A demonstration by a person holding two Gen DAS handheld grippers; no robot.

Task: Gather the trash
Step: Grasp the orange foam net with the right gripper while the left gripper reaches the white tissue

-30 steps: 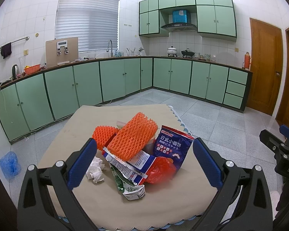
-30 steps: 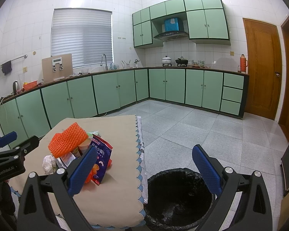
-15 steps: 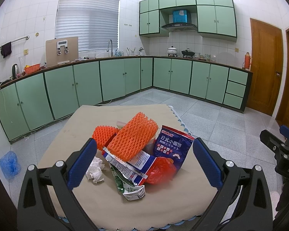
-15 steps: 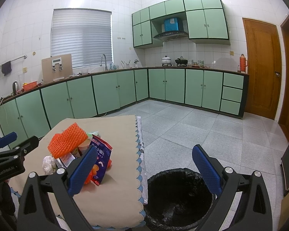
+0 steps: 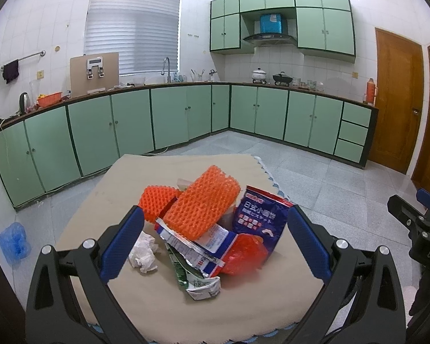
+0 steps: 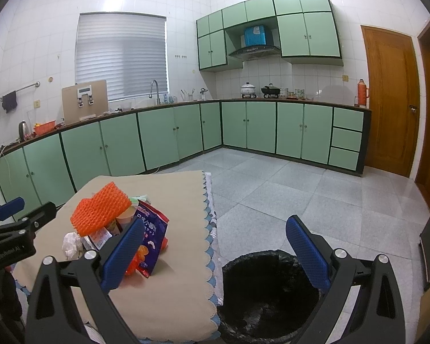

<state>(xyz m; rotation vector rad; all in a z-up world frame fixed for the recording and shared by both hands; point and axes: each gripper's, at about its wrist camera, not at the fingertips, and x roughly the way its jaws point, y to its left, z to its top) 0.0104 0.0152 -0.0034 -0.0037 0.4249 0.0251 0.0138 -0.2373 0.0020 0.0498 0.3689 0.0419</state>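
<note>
I see the trash heaped mid-way across the beige cloth-covered surface (image 5: 123, 295): two orange foam fruit nets (image 5: 203, 210), a dark blue snack bag (image 5: 258, 218) printed with white Japanese characters, a crumpled white tissue (image 5: 143, 253), a red plastic wrapper (image 5: 243, 253), a torn blue-and-white foil packet (image 5: 203, 243) and a flattened green-and-white carton (image 5: 199, 282). My left gripper (image 5: 215, 243) hangs before the heap with fingers spread wide, holding nothing. My right gripper (image 6: 215, 253) is likewise wide and unloaded, above the black-lined round bin (image 6: 269, 295) just beside the surface's scalloped edge. Grey tiled floor (image 6: 301, 189) lies open beyond, ringed by green cabinets (image 6: 157, 134).
</note>
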